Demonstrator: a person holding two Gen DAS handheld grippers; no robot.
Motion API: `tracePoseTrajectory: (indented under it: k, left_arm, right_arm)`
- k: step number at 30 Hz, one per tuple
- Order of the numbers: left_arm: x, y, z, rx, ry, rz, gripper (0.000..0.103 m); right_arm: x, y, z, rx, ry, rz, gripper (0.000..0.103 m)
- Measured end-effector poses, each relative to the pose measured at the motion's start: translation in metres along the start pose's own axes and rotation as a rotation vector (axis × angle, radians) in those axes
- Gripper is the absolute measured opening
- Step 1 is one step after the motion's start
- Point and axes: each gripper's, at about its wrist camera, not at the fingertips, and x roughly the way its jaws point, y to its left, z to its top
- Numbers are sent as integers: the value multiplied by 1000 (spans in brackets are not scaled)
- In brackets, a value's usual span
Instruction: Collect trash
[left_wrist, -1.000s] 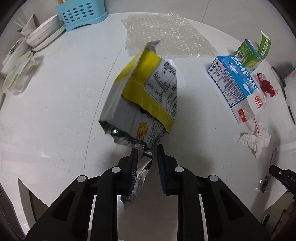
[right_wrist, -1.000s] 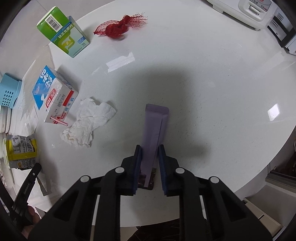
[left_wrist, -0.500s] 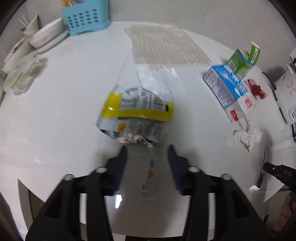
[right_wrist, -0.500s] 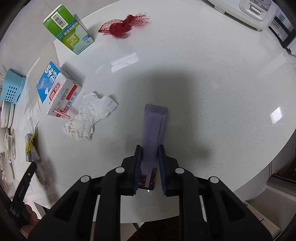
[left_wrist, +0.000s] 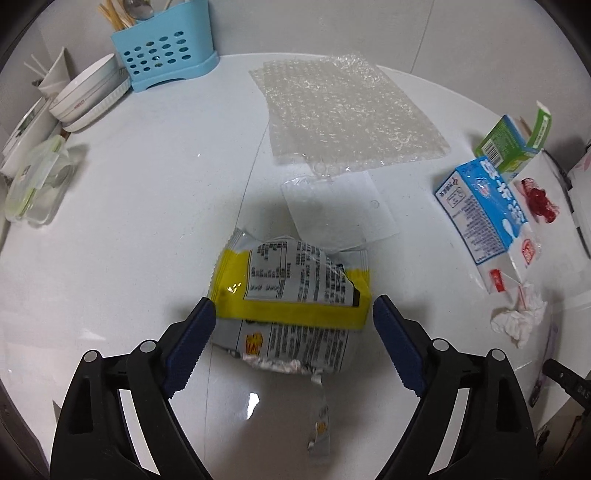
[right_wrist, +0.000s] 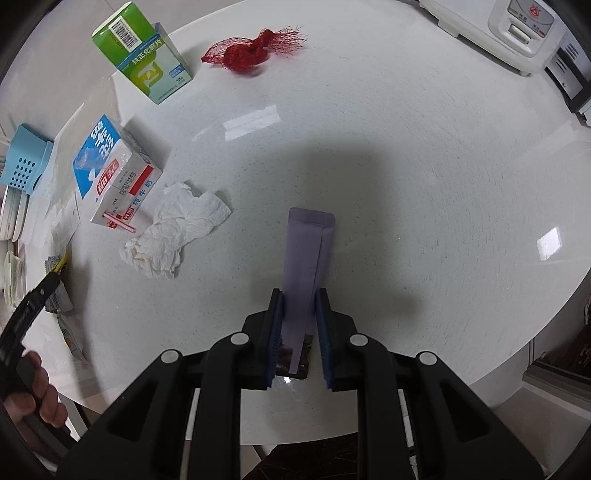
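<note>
Released a moment ago, the wrapper (left_wrist: 291, 302) now lies flat on the white table (left_wrist: 147, 206), where earlier it hung pinched in the left gripper (left_wrist: 293, 314). That gripper's jaws have just been opening and now stand spread wide on either side of the wrapper, with neither pad pressing on it. A small torn strip (left_wrist: 319, 424) lies on the table just nearer than the wrapper.

In the right wrist view, the right gripper (right_wrist: 300, 306) is as it was: jaws pressed close, pinching the near end of a purple sachet (right_wrist: 308, 251) whose far end points away over the table.

Other trash is spread out. Far of the wrapper lie a clear film (left_wrist: 340, 206) and a sheet of bubble wrap (left_wrist: 347, 114). To the right are a blue milk carton (left_wrist: 484, 210), a green box (left_wrist: 506, 140), a red net (left_wrist: 539, 199) and a crumpled tissue (left_wrist: 517, 317). At the far left stand a blue caddy (left_wrist: 162, 51) and bowls (left_wrist: 88, 99), which look like kitchenware and not trash.

As I judge it, the drop puts the wrapper at the near edge as a gathering spot, though no bin shows in either view. The left gripper is now free for the next piece, probably the film or bubble wrap. The sachet has yet to be set down. The wrapper is light and creased, so a careless pass could shift it.
</note>
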Motion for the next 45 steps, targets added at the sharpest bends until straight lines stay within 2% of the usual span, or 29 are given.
tracePoseTrajectory:
  k: [5, 8, 13, 19, 32, 45]
  left_arm:
    - [10, -3, 5, -2, 22, -25, 83]
    - [12, -8, 5, 16, 20, -18, 77]
    - [11, -13, 6, 35, 17, -14, 60]
    - [9, -11, 6, 33, 17, -20, 50]
    - [-8, -5, -3, 22, -8, -43, 48]
    - [-41, 0, -27, 23, -48, -63, 45]
  right_arm:
    - [1, 10, 1, -24, 1, -5, 17]
    - [1, 15, 1, -31, 0, -7, 17]
    - [1, 22, 1, -40, -3, -7, 17]
    - [2, 24, 1, -44, -2, -3, 17]
    - [0, 22, -2, -55, -3, 5, 17]
    - [-16, 29, -14, -93, -33, 20, 17]
